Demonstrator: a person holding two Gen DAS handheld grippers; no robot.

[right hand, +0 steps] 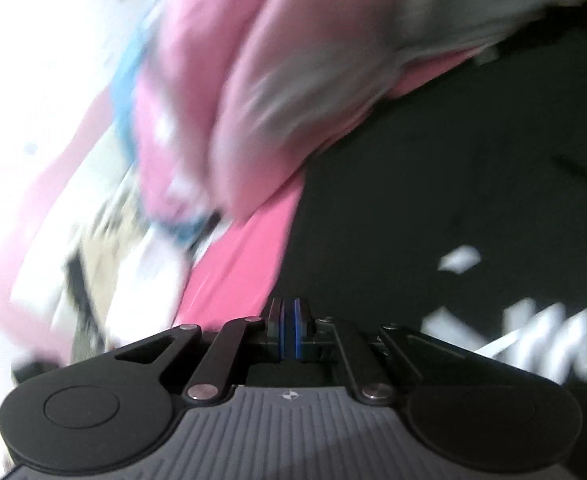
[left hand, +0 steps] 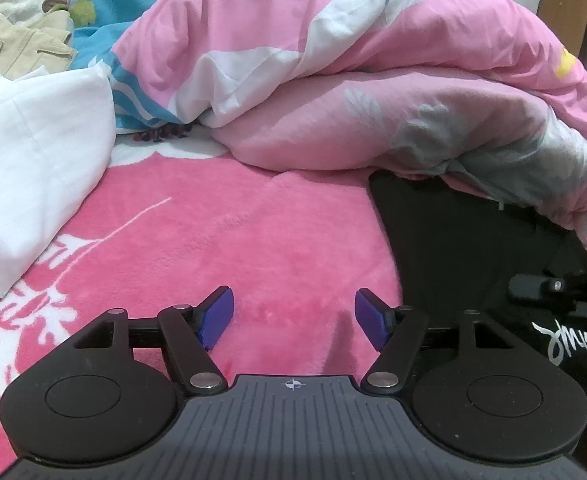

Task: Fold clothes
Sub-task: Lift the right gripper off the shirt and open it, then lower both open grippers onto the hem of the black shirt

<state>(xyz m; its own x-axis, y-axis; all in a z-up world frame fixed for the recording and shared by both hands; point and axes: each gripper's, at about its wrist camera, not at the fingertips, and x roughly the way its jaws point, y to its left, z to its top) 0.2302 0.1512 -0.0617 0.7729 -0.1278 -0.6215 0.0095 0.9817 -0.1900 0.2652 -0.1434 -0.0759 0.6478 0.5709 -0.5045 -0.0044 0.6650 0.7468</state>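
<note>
A black garment (left hand: 453, 248) with white lettering (left hand: 565, 344) lies on the bed at the right, its far edge tucked under a pink duvet. My left gripper (left hand: 293, 316) stands open, low over the bare pink blanket just left of the garment, with nothing between its blue pads. The right wrist view is motion-blurred. There my right gripper (right hand: 289, 320) is shut at the left edge of the black garment (right hand: 433, 200); I cannot tell whether any cloth is pinched. Part of the right gripper's body (left hand: 553, 284) shows over the garment in the left wrist view.
A bright pink blanket (left hand: 233, 240) with a white pattern covers the bed. A bulky pink, white and blue duvet (left hand: 373, 80) is heaped behind. White folded cloth (left hand: 33, 160) lies at the left, a beige garment (left hand: 13, 48) behind it. A brown wooden panel (left hand: 573, 12) stands far right.
</note>
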